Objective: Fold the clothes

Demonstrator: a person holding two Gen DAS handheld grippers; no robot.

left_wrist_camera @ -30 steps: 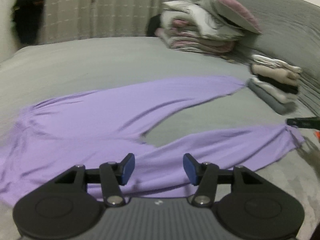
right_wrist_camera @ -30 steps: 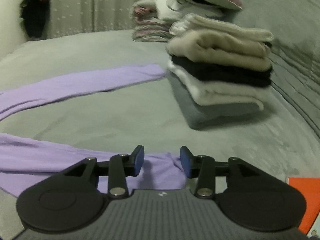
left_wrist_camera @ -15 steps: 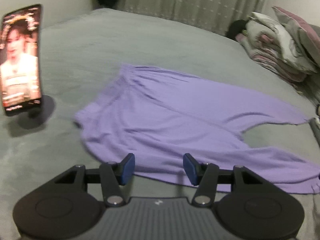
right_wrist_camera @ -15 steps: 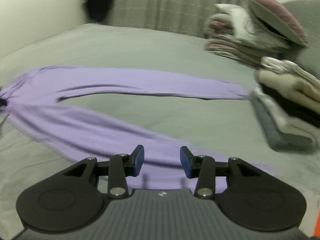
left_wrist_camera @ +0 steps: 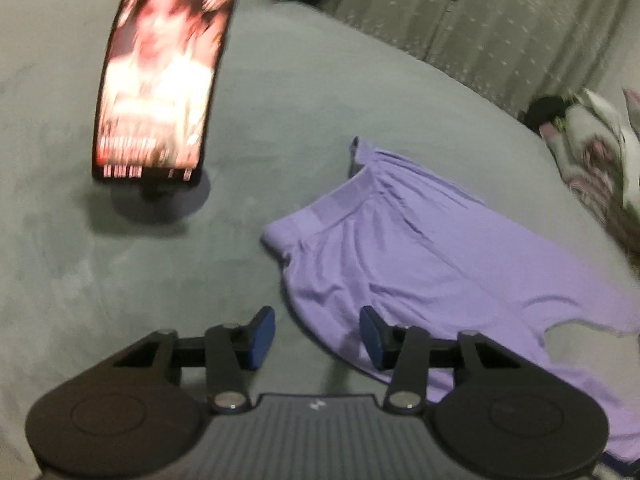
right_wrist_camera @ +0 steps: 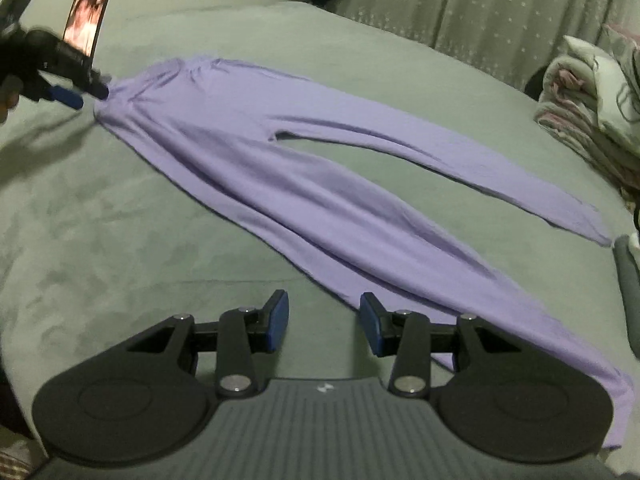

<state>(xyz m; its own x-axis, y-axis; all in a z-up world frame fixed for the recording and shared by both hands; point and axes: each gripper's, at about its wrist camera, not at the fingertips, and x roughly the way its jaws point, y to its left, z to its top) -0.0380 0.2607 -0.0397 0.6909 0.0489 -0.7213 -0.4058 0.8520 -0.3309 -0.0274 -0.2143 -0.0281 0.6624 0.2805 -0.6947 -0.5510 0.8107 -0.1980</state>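
While the left gripper (left_wrist_camera: pixel 317 334), jaws closing on nothing, views only the waistband (left_wrist_camera: pixel 320 216), the empty, parted right gripper (right_wrist_camera: pixel 323 323) shows the whole purple trousers (right_wrist_camera: pixel 320 184).

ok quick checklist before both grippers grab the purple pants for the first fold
1. purple pants spread flat on the bed, legs apart: ok.
2. left gripper at the waistband end: ok; jaws closing, fabric edge between them, not pinched.
3. right gripper near the lower leg's edge: ok; jaws apart, nothing gripped.
4. phone on stand clear of the pants: ok.
5. folded pile beside the far cuff, touching or not: cannot tell.
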